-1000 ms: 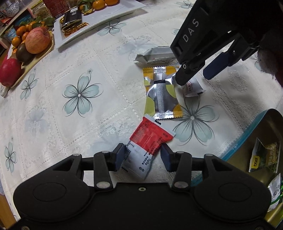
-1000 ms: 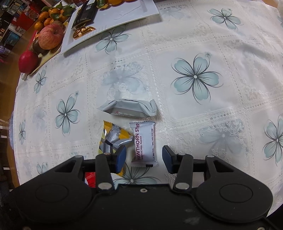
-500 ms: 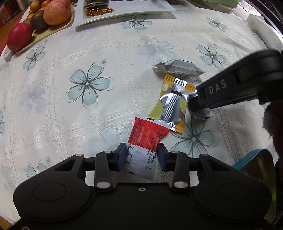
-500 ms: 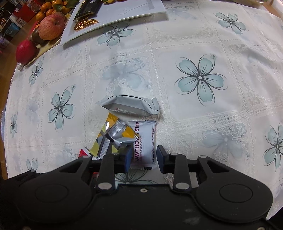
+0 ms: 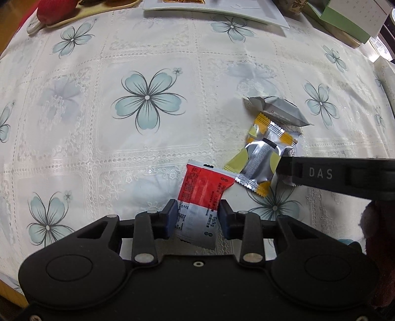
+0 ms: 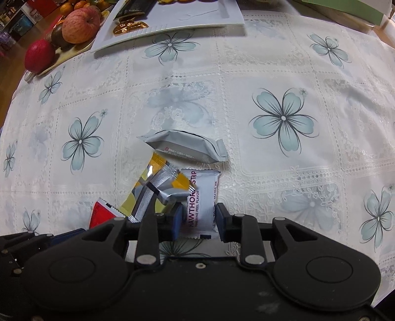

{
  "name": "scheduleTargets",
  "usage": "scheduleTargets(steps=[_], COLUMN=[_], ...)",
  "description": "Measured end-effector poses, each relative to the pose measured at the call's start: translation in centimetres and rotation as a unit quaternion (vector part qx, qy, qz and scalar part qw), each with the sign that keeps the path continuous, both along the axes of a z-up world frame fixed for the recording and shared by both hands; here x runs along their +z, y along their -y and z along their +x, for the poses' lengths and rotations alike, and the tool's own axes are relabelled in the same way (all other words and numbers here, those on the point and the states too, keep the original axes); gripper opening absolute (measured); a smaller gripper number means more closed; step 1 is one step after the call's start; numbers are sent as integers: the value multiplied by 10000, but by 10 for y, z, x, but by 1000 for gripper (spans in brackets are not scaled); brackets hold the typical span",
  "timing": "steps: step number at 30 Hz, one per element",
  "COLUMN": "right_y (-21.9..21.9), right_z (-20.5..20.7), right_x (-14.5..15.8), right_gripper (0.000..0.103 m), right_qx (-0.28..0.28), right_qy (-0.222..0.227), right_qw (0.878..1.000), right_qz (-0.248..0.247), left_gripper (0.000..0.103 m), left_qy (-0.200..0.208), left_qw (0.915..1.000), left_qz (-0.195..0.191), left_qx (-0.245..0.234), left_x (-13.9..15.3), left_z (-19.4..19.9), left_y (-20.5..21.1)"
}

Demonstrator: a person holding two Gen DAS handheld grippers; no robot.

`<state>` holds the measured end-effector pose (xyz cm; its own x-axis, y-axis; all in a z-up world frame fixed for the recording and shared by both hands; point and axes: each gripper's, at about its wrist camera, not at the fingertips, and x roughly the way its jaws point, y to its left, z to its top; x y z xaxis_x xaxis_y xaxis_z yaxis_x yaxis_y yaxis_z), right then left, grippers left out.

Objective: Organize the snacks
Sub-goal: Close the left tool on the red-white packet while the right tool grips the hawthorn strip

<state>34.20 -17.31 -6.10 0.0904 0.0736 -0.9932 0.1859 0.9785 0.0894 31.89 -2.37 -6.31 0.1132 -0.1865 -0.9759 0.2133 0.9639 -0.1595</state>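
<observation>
now left tool (image 5: 197, 219) clamps red-white packet (image 5: 203, 195); right tool (image 6: 198, 221), just closing, grips hawthorn strip pkt (image 6: 203, 197).

You work over a table covered by a white lace tablecloth (image 6: 259, 81) printed with pale blue flowers. At its far edge you see a white rectangular tray (image 6: 197, 23), a fruit board (image 6: 61, 58) with an apple (image 6: 80, 24), and a green box (image 5: 345, 17).
</observation>
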Motion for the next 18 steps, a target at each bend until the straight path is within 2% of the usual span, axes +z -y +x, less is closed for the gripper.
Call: scheduleTargets(steps=[3, 9, 10, 12, 15, 18], right_y=[-1, -1, -1, 0, 6, 12], right_z=[0, 1, 1, 1, -1, -3], right_x=[-1, -1, -1, 0, 1, 2], right_gripper=[44, 46, 45, 29, 24, 23], right_qx=[17, 62, 82, 99, 83, 33], right_qy=[25, 17, 25, 43, 21, -12], right_qw=[9999, 9998, 9998, 9999, 9999, 9999], right_qz=[136, 191, 185, 70, 120, 149], left_gripper=[45, 45, 45, 45, 44, 43], left_qy=[-21, -161, -188, -247, -341, -383], left_qw=[10000, 9996, 9994, 9989, 9978, 9971], left_qz=[16, -73, -100, -147, -205, -214], left_qx=[50, 230, 278, 371, 525, 624], left_x=[-1, -1, -1, -2, -2, -1], left_z=[1, 5, 6, 8, 9, 10], left_y=[0, -4, -5, -7, -11, -12])
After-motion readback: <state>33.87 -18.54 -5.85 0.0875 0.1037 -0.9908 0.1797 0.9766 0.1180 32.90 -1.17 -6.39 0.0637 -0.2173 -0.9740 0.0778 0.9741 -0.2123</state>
